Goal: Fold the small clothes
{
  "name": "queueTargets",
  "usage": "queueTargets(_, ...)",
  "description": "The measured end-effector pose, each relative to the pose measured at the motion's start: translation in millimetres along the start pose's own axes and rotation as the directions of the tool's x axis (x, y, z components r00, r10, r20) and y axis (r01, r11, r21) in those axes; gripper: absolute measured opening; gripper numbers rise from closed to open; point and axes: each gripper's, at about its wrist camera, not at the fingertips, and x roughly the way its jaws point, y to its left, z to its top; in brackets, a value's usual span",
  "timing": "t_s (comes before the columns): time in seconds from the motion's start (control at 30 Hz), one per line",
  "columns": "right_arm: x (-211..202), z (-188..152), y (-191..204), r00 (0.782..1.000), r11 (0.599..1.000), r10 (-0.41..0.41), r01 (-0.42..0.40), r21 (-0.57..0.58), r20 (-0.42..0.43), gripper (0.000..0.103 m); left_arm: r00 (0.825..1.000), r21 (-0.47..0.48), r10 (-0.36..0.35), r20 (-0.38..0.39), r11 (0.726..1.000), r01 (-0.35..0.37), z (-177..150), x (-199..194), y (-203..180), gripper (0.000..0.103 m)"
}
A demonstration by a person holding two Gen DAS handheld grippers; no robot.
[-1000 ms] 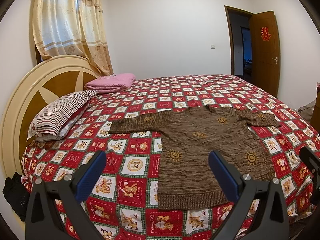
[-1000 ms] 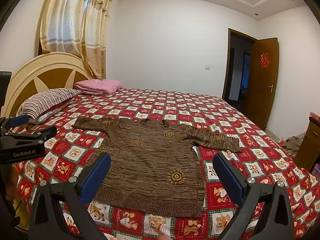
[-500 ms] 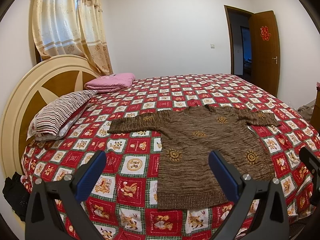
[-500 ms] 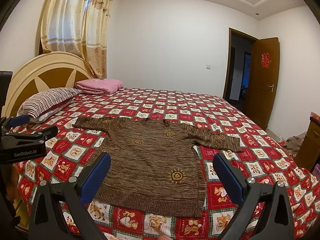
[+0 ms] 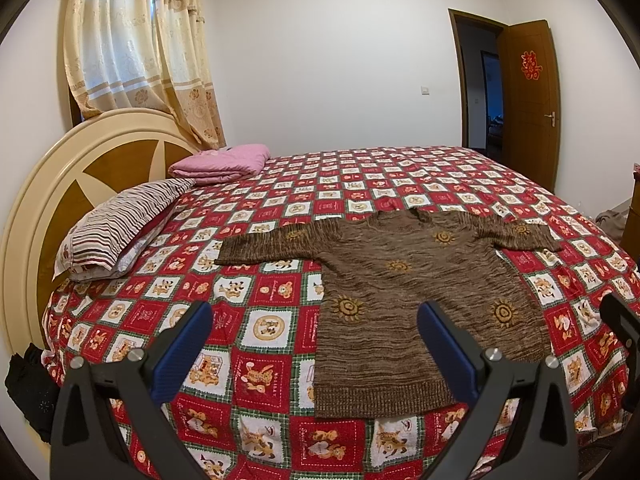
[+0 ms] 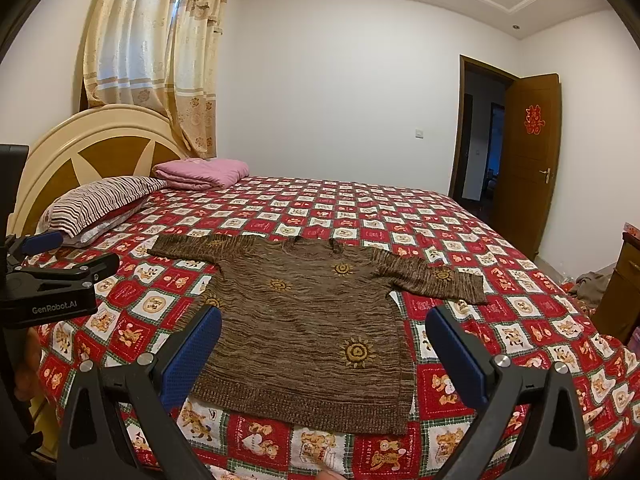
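Note:
A small brown knit sweater (image 5: 404, 292) with yellow sun motifs lies flat on the bed, sleeves spread out, hem toward me; it also shows in the right wrist view (image 6: 308, 320). My left gripper (image 5: 314, 350) is open and empty, held above the bed's near edge by the sweater's left hem corner. My right gripper (image 6: 324, 354) is open and empty, above the sweater's hem. The left gripper's body (image 6: 52, 284) shows at the left of the right wrist view.
The bed has a red checked quilt (image 5: 280, 280). A striped pillow (image 5: 120, 228) and a folded pink blanket (image 5: 220, 164) lie by the round headboard (image 5: 80, 168). An open brown door (image 5: 528, 100) is at the far right. Dark cloth (image 5: 28, 392) lies beside the bed.

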Motion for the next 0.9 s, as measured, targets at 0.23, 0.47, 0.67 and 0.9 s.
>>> queueTargets(0.23, 3, -1, -4, 1.0, 1.0, 0.03, -0.03, 0.003, 0.005, 0.102, 1.0, 0.0, -0.001, -0.013, 1.0, 0.001, -10, 8, -4, 0.103)
queueTargets(0.47, 47, -17, -22, 0.99, 0.995, 0.093, -0.089, 0.043, -0.103, 0.102, 0.997, 0.009, -0.011, -0.075, 1.0, 0.012, -15, 43, -7, 0.103)
queueTargets(0.67, 101, -42, -65, 0.966, 0.986, 0.104, -0.068, 0.155, -0.237, 0.102, 0.988, 0.057, 0.015, -0.155, 0.998, -0.006, -18, 91, -17, 0.103)
queueTargets(0.9, 150, -60, -116, 0.946, 0.985, 0.01, 0.047, 0.167, -0.324, 0.102, 0.977, 0.108, 0.035, -0.213, 0.994, -0.012, -8, 148, -30, 0.103)
